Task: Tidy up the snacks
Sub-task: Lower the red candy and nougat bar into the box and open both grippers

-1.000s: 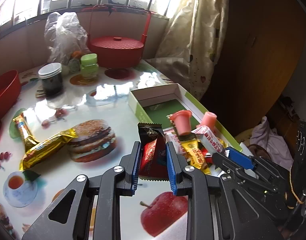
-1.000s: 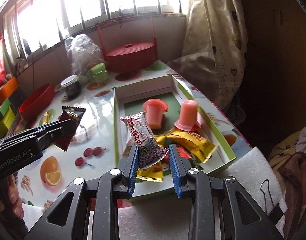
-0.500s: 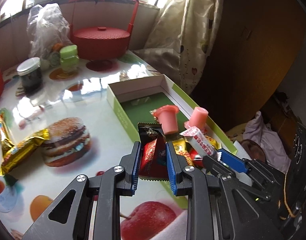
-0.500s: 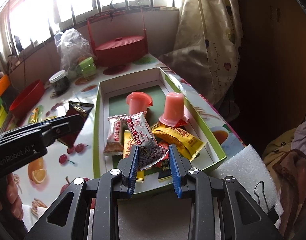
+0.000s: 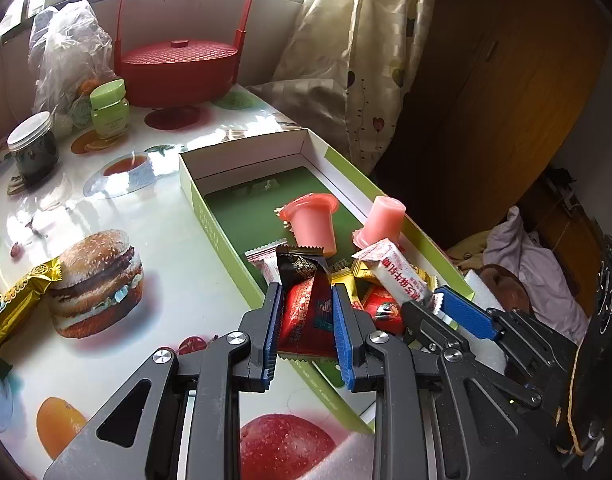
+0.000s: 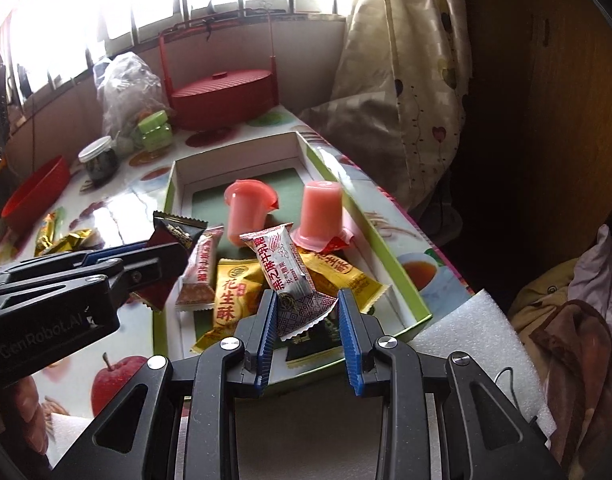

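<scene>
Home dining spot, heart-print curtain (image 5: 358, 60), fruit-print tablecloth (image 5: 166, 216), jars (image 5: 108, 110)

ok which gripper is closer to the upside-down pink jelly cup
Right. The right gripper hovers over the box just in front of the upside-down jelly cup; the left gripper is farther, at the box's left wall.

Both wrist views look forward and down along their fingers, close over the table; both share the green box (image 5: 210, 216) (image 6: 410, 280), with each gripper visible in the other's view
</scene>
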`<action>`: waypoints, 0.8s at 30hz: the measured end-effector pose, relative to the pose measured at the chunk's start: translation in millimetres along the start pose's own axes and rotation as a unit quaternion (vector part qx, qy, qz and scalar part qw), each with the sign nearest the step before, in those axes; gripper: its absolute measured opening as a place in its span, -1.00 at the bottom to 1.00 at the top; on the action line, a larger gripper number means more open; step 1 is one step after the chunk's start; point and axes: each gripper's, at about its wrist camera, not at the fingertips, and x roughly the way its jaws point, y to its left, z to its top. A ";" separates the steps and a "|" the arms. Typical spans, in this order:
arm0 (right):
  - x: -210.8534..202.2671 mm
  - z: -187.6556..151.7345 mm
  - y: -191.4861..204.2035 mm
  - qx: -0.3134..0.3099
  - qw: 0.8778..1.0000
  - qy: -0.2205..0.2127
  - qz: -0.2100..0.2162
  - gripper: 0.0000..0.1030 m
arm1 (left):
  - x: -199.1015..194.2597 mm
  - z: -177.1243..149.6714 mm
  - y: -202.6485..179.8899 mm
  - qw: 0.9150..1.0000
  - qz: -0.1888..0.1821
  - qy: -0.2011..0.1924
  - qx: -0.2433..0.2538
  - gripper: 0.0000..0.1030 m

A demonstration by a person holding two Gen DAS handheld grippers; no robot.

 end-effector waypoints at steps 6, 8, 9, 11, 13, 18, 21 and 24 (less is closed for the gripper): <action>2.3 -1.9 -4.3 0.006 1.000 0.000 -0.001 -0.44 | 5.4 -1.5 -5.0 1.000 0.000 0.008 0.004 -0.50; 2.3 -1.8 -3.9 0.006 1.000 0.000 0.000 -0.44 | 7.4 -1.8 -6.0 1.000 0.001 0.010 0.005 -0.50; 2.3 -2.0 -4.1 0.007 1.000 0.000 0.001 -0.44 | 8.2 -2.1 -6.5 1.000 0.001 0.011 0.006 -0.50; 2.3 -1.8 -3.9 0.007 1.000 0.000 0.001 -0.44 | 9.4 -2.1 -7.2 1.000 0.002 0.013 0.006 -0.50; 2.1 -1.6 -3.6 0.009 1.000 -0.002 0.003 -0.44 | 10.9 -1.5 -8.3 1.000 0.002 0.016 0.006 -0.50; 1.9 -1.5 -4.2 0.012 1.000 -0.004 0.007 -0.43 | 13.9 -1.3 -9.0 1.000 0.001 0.021 0.006 -0.50; 1.8 -1.4 -4.0 0.012 1.000 -0.005 0.010 -0.43 | 14.8 -1.2 -9.9 1.000 0.000 0.022 0.006 -0.50; 1.9 -1.1 -3.3 0.014 1.000 -0.006 0.011 -0.42 | 15.4 -1.3 -10.1 1.000 -0.001 0.024 0.005 -0.50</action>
